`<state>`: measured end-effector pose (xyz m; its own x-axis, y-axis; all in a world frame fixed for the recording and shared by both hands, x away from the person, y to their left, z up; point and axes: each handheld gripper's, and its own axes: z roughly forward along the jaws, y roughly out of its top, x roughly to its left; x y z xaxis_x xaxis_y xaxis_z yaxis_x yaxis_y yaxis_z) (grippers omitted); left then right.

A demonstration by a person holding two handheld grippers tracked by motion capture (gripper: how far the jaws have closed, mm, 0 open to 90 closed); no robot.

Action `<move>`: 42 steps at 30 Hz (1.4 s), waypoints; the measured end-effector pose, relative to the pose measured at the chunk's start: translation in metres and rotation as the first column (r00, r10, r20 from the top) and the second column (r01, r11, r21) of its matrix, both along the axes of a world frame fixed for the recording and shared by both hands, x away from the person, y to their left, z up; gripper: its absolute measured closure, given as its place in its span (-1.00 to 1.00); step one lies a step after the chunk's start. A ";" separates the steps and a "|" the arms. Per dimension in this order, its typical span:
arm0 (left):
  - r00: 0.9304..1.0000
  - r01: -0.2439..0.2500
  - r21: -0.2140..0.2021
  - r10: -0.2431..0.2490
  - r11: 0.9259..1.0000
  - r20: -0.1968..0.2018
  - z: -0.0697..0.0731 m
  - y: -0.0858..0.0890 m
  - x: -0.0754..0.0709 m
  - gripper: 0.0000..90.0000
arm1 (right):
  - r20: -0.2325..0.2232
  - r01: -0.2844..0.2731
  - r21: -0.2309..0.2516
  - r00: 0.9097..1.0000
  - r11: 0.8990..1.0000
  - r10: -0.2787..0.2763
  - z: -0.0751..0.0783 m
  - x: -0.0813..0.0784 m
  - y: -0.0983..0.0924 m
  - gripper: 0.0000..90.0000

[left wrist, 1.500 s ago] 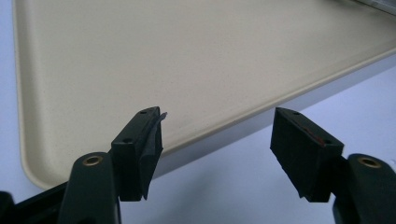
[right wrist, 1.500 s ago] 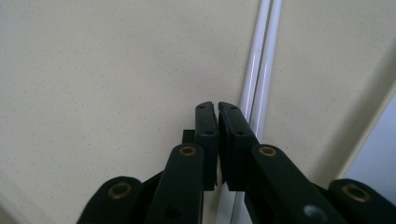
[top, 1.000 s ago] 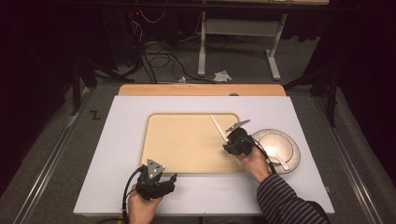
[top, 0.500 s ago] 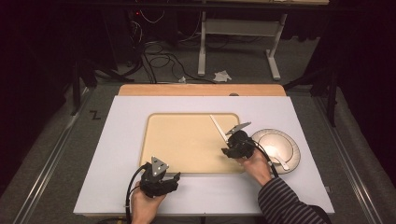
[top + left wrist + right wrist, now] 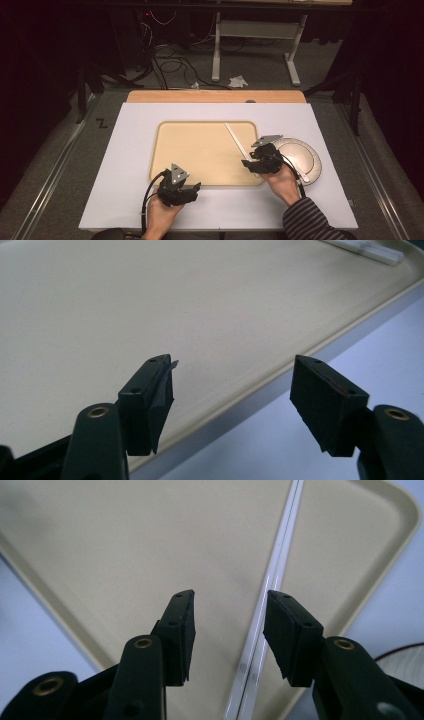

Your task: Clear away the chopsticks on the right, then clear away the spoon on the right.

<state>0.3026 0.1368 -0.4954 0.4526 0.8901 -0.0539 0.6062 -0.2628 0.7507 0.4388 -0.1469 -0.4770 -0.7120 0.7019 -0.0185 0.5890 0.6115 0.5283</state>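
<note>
Two tools worked over a beige tray (image 5: 200, 155) on the white surface (image 5: 125, 200). Right tool (image 5: 248, 163) had just been opening; its jaws stood spread, and the white chopsticks (image 5: 272, 587) lay on the tray between them, untouched by either pad. Left tool (image 5: 192, 190) hovered at the tray's near edge, jaws spread, nothing between them. White plate (image 5: 305, 160) sat just right of the tray. No readable writing or labels anywhere.

Matt beige plastic tray (image 5: 100, 555); glossy white chopsticks (image 5: 272, 580), perhaps plastic; smooth white plate (image 5: 300, 157); matt black claws.
</note>
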 end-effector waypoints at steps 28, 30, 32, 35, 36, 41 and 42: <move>0.983 0.183 -0.011 -0.184 0.983 -0.014 0.000 -0.037 0.030 -0.24 | 0.053 0.087 0.146 0.994 0.985 -0.096 0.028 -0.038 -0.057 0.21; 0.980 0.200 -0.006 -0.200 0.980 -0.008 0.000 -0.041 0.032 -0.24 | 0.070 0.099 0.152 0.991 0.983 -0.111 0.030 -0.044 -0.063 0.22; 0.978 0.207 -0.012 -0.207 0.978 -0.005 0.001 -0.042 0.034 -0.24 | 0.087 0.100 0.165 0.990 0.981 -0.115 0.032 -0.047 -0.068 0.23; 0.977 0.213 -0.018 -0.213 0.977 0.000 0.002 -0.043 0.035 -0.24 | 0.107 0.104 0.158 0.987 0.982 -0.122 0.035 -0.052 -0.075 0.25; 0.976 0.217 -0.015 -0.217 0.976 0.001 0.002 -0.043 0.036 -0.24 | 0.106 0.109 0.153 0.986 0.982 -0.126 0.036 -0.054 -0.078 0.26; 0.971 0.237 -0.016 -0.237 0.971 0.000 0.002 -0.047 0.037 -0.24 | 0.130 0.137 0.166 0.979 0.976 -0.160 0.041 -0.057 -0.091 0.27; 0.971 0.240 -0.018 -0.240 0.971 0.001 0.002 -0.047 0.038 -0.24 | 0.133 0.143 0.180 0.977 0.973 -0.168 0.043 -0.058 -0.095 0.27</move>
